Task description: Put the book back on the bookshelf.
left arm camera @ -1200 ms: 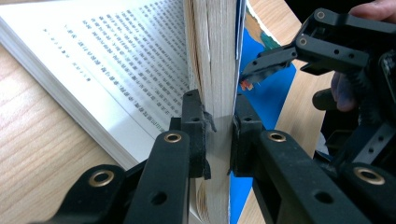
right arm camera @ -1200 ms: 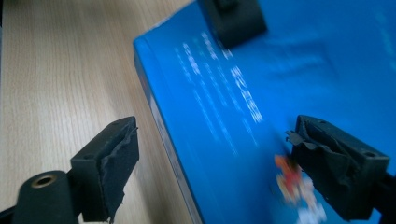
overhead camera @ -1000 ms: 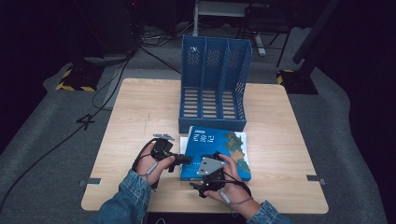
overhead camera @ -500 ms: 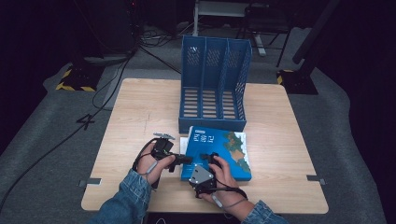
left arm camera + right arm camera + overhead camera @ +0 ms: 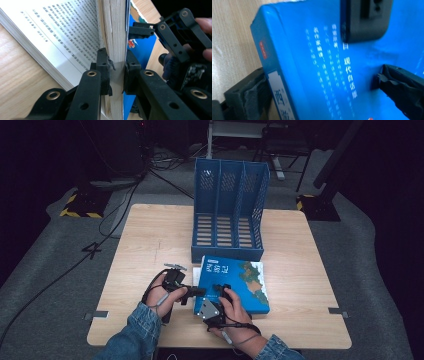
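blue book (image 5: 317, 65) fills frame | tongs (image 5: 324, 92) straddle its spine edge | wooden table (image 5: 232, 37) left

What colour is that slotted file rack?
Blue; the rack shows best in the high view.

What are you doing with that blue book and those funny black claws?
A person holds a claw in each hand at a wooden table. The left claw is clamped on a thick wad of pages of the blue book, which is partly open. The right claw straddles the book's spine edge, with its jaws on both sides. A blue file rack stands behind, empty.
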